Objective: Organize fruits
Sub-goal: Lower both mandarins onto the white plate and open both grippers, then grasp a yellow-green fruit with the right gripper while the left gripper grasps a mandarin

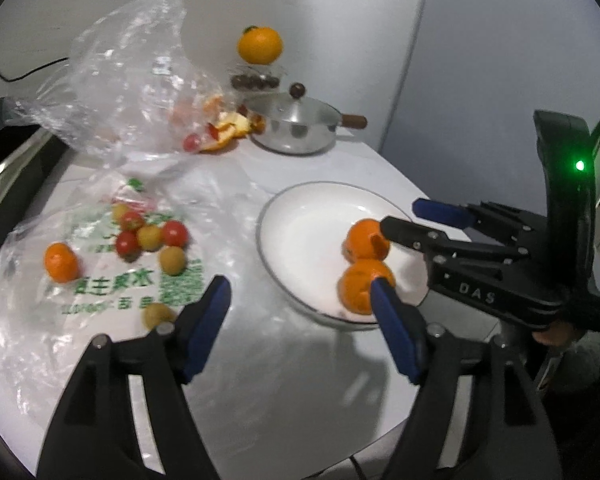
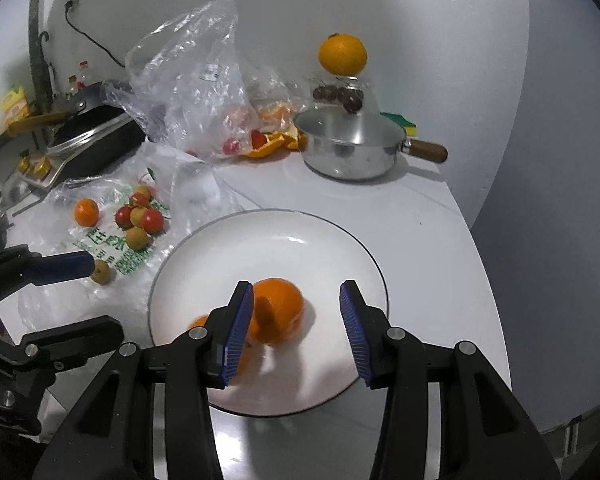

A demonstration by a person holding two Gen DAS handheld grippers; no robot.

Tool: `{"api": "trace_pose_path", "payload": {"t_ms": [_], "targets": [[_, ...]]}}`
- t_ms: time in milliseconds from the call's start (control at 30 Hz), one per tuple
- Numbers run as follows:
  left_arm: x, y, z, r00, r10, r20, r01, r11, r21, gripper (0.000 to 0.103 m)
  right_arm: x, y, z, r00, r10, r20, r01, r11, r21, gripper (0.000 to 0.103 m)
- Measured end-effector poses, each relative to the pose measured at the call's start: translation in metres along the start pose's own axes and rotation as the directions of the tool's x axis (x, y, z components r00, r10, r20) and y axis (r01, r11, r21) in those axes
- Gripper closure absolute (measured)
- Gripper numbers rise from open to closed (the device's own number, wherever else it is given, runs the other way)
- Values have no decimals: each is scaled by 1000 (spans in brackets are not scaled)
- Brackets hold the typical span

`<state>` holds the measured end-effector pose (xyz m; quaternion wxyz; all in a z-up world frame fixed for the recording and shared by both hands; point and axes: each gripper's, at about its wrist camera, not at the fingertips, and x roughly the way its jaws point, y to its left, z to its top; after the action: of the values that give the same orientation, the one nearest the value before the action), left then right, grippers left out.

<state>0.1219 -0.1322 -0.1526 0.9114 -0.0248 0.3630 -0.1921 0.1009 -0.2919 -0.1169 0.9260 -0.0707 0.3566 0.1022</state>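
Note:
Two mandarins [image 1: 366,240] [image 1: 360,288] lie side by side in a white plate [image 1: 300,216] on the white table. My left gripper [image 1: 298,286] is open and holds nothing; it hovers between the plate's near left rim and a printed plastic bag [image 1: 100,292]. On that bag lie another mandarin [image 1: 61,263], cherry tomatoes [image 1: 152,234] and small yellow-brown fruits [image 1: 158,314]. My right gripper [image 2: 296,288] is open above the plate. One mandarin [image 2: 278,308] shows between its fingers, untouched, and the other is half hidden behind the left finger [image 2: 236,320]. The left gripper [image 2: 100,298] shows at the left edge there.
At the back stand a lidded steel pot with a wooden handle [image 1: 296,128] and a large orange [image 1: 260,46] on a glass jar of dark fruit. A crumpled clear bag [image 1: 132,80] with peel and tomatoes lies back left. A dark pan [image 1: 4,160] sits left. The table's rounded edge runs right.

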Motion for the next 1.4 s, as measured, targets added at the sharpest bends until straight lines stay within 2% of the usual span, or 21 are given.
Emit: {"api": "trace_pose_path", "payload": {"t_ms": [600,1033,1400], "targets": [[-57,89,-22,987,135,87,-127,988,-87,30,-2,84,21,999,34,9,-33,993,-112,56],[-76,138,-33,975,200,99,-185,972,-142,30,9,141,29,997,72,-20,-75,981,-182,56],[-81,165,-45,971,223,83,-207,963,-173,30,31,181,28,991,113,-68,-125,968,-216,56]]}}
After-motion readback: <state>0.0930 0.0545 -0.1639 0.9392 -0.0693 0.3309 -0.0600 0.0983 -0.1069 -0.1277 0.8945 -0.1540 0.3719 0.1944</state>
